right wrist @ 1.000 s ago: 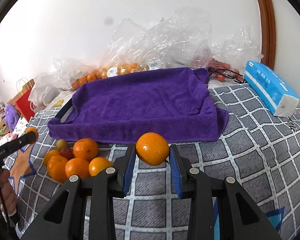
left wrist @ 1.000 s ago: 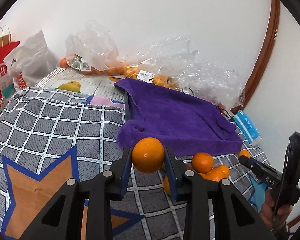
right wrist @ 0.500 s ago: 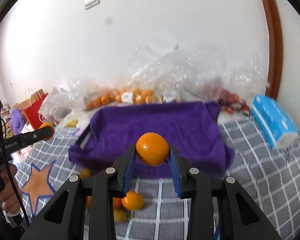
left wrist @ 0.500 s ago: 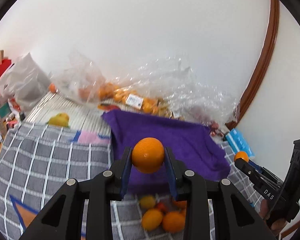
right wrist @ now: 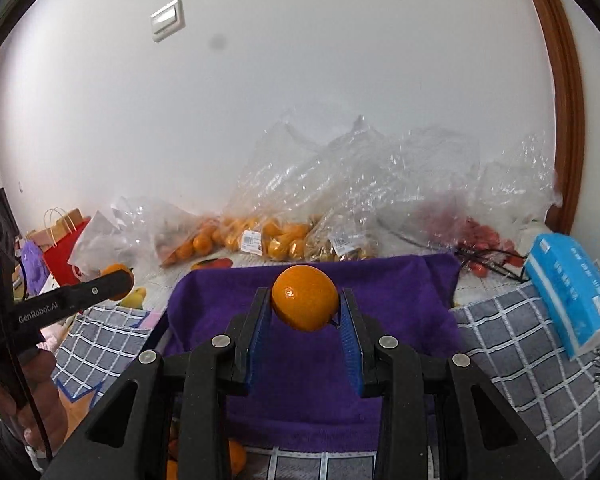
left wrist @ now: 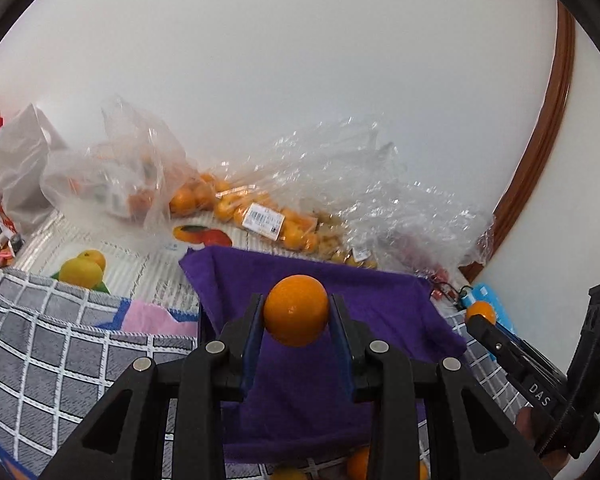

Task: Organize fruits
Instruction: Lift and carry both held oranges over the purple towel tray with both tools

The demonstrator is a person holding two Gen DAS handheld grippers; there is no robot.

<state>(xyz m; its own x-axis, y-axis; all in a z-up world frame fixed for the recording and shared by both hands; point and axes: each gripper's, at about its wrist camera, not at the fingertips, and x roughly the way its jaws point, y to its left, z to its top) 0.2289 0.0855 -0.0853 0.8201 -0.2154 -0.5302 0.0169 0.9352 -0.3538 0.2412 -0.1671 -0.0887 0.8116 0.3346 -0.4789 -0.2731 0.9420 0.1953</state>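
Showing only in right view: blue tissue box (right wrist: 571, 295) beside purple towel (right wrist: 312, 376). Both grippers, left gripper (left wrist: 296, 312) and right gripper (right wrist: 305, 304), clamp glossy round oranges above towel.

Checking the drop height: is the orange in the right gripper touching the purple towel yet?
Apart. The right wrist view shows the orange clamped between the fingers, hanging clear above the purple towel.

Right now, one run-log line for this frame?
left gripper: shut on orange | right gripper: shut on second orange | both above purple towel
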